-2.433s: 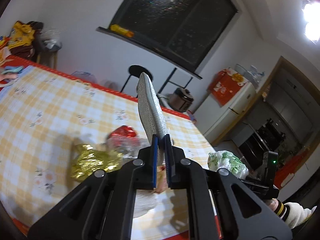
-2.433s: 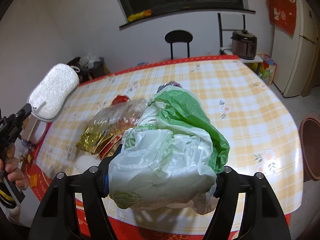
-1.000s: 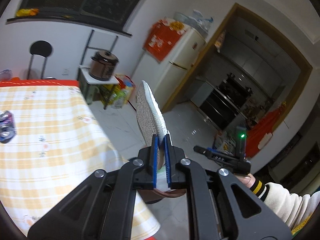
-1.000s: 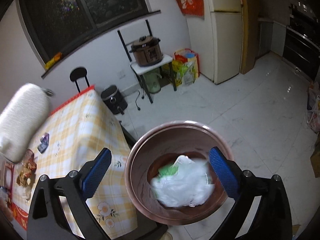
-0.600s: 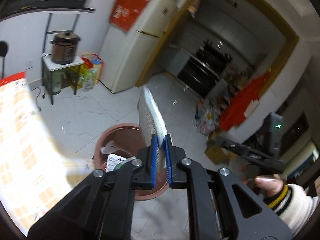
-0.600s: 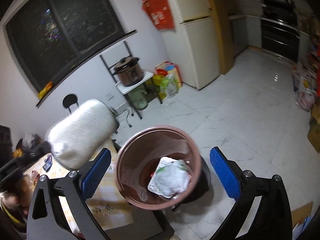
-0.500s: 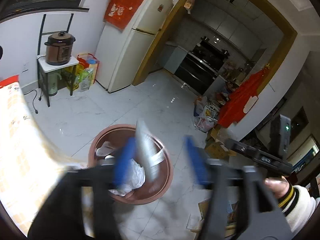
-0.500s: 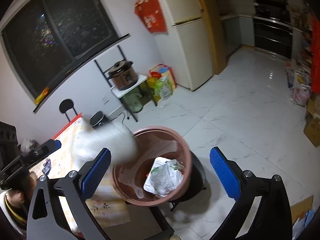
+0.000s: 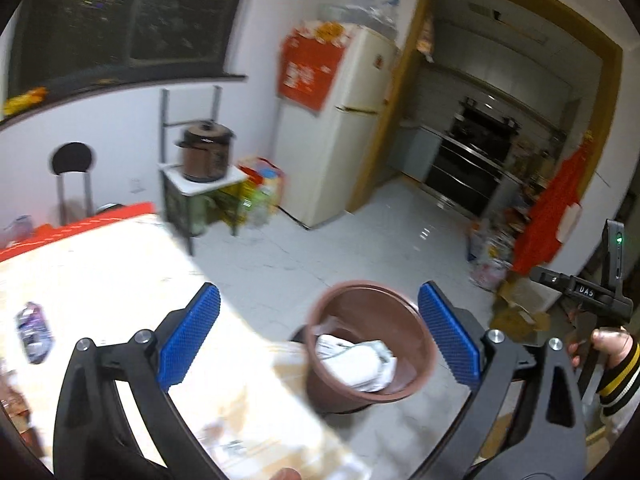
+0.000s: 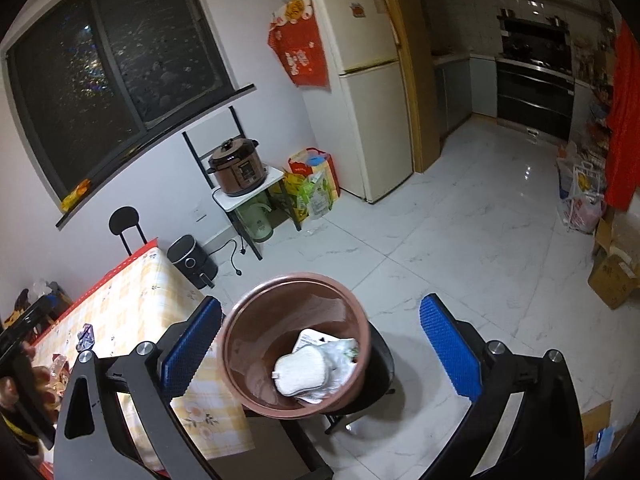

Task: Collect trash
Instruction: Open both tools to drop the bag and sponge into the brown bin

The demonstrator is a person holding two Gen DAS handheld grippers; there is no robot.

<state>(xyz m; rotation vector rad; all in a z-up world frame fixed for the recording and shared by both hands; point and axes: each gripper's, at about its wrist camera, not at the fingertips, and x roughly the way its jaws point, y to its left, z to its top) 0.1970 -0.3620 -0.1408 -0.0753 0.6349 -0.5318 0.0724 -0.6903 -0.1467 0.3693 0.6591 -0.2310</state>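
The brown bin (image 10: 296, 344) stands on the floor just beside the corner of the table (image 10: 132, 304), probably so that trash from the tabletop has only a short way to travel. Inside the bin, toward 4 o'clock of its round opening in the right wrist view, lies the white sponge (image 10: 300, 374) on top of the crumpled plastic bag (image 10: 340, 360). The left gripper (image 9: 318, 342) has just been opening its jaws; they now stand wide with nothing between them, and in its own view the bin (image 9: 368, 344) sits directly between the blue pads (image 9: 188, 340), which suits a drop made from above. The right gripper (image 10: 320, 350) is also spread wide and empty, with the bin between its fingers. Both tools point forward and downward at a slant toward the bin. At 3 o'clock of the left wrist view the person's right hand (image 9: 600, 344), in a sleeve with striped cuff, holds the handle of the other tool. More trash remains on the table: a crushed wrapper (image 9: 34, 336) at 9 o'clock of the left view, and some packets (image 10: 48, 376), partly hidden, at 9 o'clock of the right view. I judge the task is only partly done.
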